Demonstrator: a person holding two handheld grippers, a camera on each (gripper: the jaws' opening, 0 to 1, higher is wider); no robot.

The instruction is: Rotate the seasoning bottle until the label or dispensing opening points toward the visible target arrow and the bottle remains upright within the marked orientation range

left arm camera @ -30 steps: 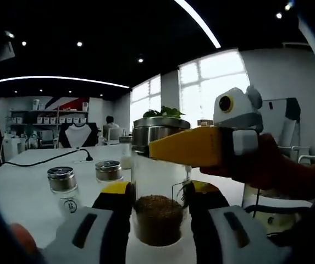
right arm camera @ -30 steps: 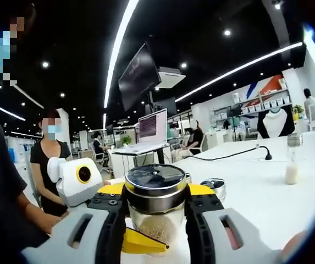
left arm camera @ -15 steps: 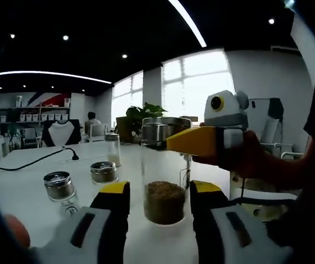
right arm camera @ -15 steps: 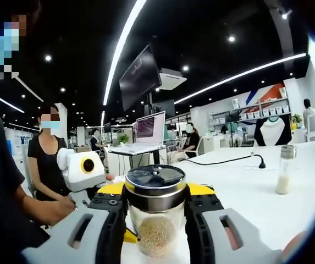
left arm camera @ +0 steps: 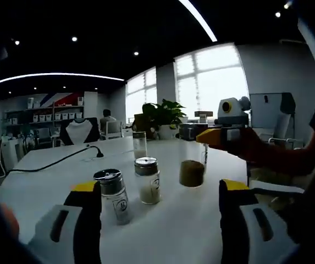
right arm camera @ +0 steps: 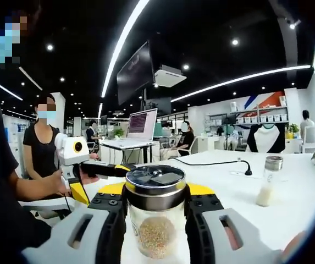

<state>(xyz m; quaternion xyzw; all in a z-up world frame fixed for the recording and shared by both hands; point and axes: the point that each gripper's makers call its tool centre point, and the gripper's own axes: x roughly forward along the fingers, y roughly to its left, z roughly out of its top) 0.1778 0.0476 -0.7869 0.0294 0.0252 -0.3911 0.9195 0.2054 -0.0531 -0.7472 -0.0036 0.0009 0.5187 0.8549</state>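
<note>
Right claw clamps seasoning bottle upright.

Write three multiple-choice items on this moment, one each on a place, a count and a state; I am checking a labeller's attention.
1. Where is the seasoning bottle?
A. Between the right gripper's jaws
B. Lying on the floor
C. On a wall shelf

2. How many small shakers stand just ahead of the left gripper?
A. None
B. Two
C. Five

3. How are the left gripper's jaws?
A. Clamped on a shaker
B. Spread apart, holding nothing
C. Shut on a cable

Answers:
1 A: in the right gripper view the yellow-edged jaws press both sides of the glass bottle below its metal lid.
2 B: the left gripper view shows a left shaker and a right shaker side by side on the white table.
3 B: a wide gap of bare table lies between them.
</note>
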